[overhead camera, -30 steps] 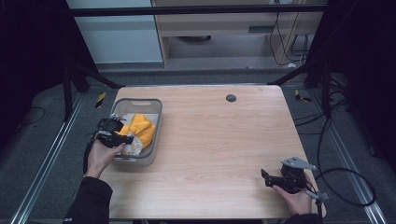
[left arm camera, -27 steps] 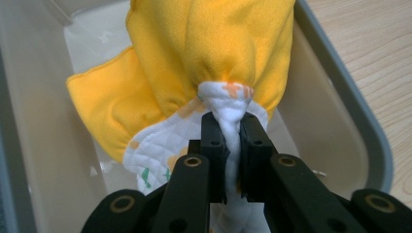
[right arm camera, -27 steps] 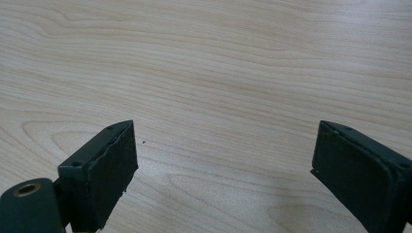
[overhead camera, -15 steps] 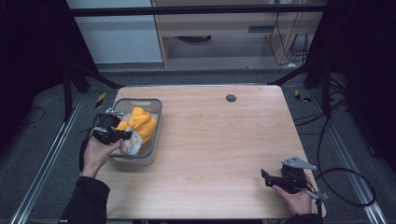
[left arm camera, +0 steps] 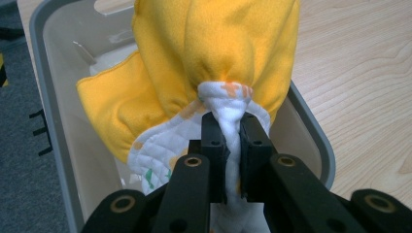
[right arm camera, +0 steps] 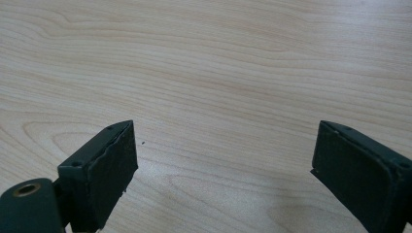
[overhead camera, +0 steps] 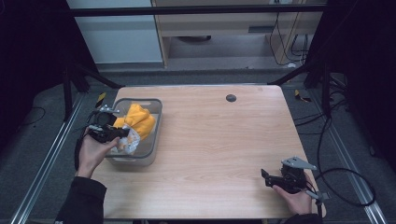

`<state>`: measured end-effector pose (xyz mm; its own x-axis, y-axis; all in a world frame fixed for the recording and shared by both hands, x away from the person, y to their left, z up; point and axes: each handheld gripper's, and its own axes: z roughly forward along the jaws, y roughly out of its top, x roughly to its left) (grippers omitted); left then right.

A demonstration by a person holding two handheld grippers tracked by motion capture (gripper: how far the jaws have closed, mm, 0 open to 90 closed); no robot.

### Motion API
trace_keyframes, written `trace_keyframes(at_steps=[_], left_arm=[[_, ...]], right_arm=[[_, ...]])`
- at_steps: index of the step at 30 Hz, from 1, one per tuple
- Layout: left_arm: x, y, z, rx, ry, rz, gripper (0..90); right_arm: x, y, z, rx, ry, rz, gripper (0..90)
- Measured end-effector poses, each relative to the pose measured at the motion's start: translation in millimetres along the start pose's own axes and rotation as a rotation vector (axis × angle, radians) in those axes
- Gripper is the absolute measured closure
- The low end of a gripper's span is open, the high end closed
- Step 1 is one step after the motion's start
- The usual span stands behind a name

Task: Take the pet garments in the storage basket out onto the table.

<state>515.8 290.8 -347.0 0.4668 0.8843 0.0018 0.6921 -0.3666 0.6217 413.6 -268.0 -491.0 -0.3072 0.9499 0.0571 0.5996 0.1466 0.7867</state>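
Over the grey bin (left arm camera: 58, 111), the left hand-held gripper (left arm camera: 232, 141) pinches the yellow cloth's (left arm camera: 214, 53) white quilted fold.

Cloth (overhead camera: 139, 120) in bin (overhead camera: 156, 135) — table's (overhead camera: 224, 149) left, seemingly.

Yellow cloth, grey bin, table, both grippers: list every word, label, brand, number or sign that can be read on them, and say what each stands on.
There is no readable text.
The yellow cloth that the left gripper pinches over the grey bin bears only orange and green printed shapes on its white quilted side, no letters.
The table and the right gripper bear no markings.
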Motion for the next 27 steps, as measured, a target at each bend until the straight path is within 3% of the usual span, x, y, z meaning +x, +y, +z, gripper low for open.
trace_keyframes(at_steps=[27], left_arm=[[-28.9,12.1,-38.5,-0.060,-0.017,0.108,83.2]], right_arm=[[0.5,0.0,-0.2,0.000,0.001,0.000,9.0]])
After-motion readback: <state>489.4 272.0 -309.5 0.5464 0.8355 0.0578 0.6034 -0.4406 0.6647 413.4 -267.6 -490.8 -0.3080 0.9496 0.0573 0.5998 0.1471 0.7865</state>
